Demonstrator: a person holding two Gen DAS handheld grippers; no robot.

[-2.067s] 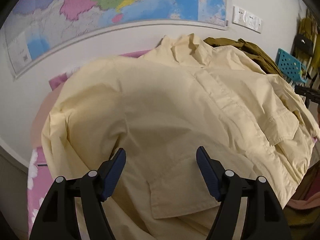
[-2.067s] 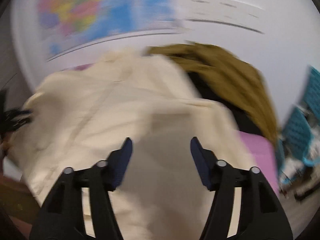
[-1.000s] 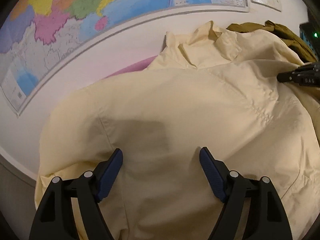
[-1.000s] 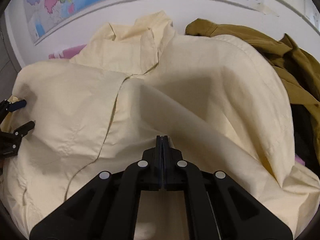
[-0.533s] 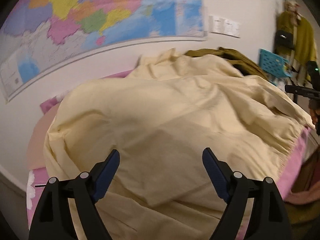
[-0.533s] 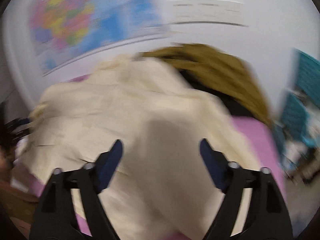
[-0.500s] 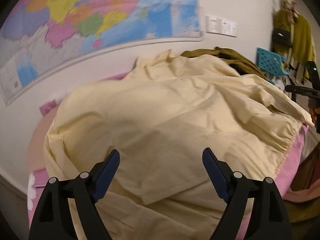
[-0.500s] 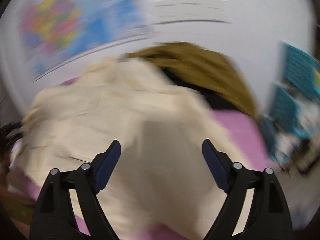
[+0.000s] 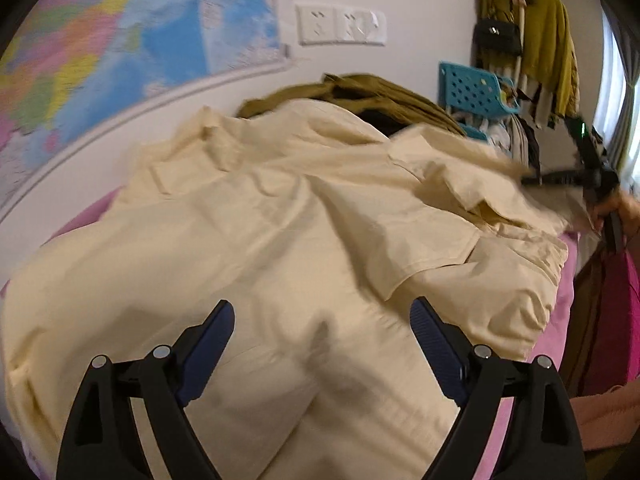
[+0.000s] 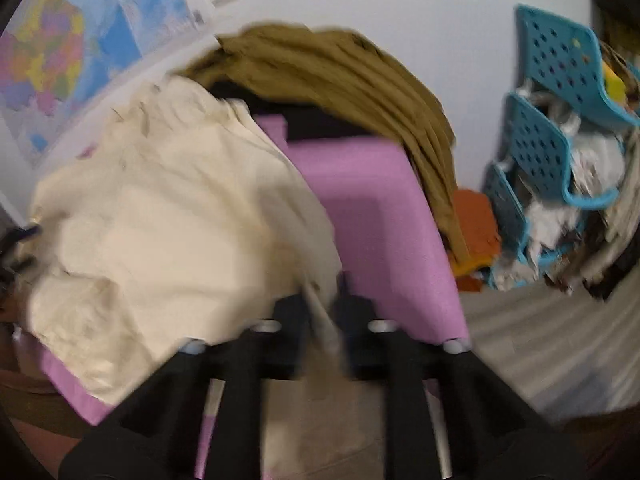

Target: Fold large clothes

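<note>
In the left wrist view, the left gripper (image 9: 320,332) hangs over the near part of the cream jacket (image 9: 280,220), its jaws wide apart with nothing between them; they have just been opening a little further. The jacket lies spread over the pink bed (image 9: 570,276). A moment ago its right side lay flat here; now a flap on that side is lifted and rumpled, drawn toward the right gripper (image 9: 532,179), which shows at the jacket's far right edge with a hand (image 9: 624,212) behind it. Beyond the jacket, against the wall, sits the olive garment (image 9: 380,88), and the map (image 9: 120,40) hangs above it.

In the right wrist view, blurred by motion, the right gripper (image 10: 322,304) has just been closing: half a second back its jaws stood wide over the jacket, and now they are nearly together, clamped on a strip of the jacket's (image 10: 160,220) edge that runs up between them. To the right of the jacket the pink bed (image 10: 372,208) is bare, with the olive garment (image 10: 340,72) behind it.

I judge that the right side has been picked up for a fold across the body, with the left gripper free to pin or smooth the cloth.
</note>
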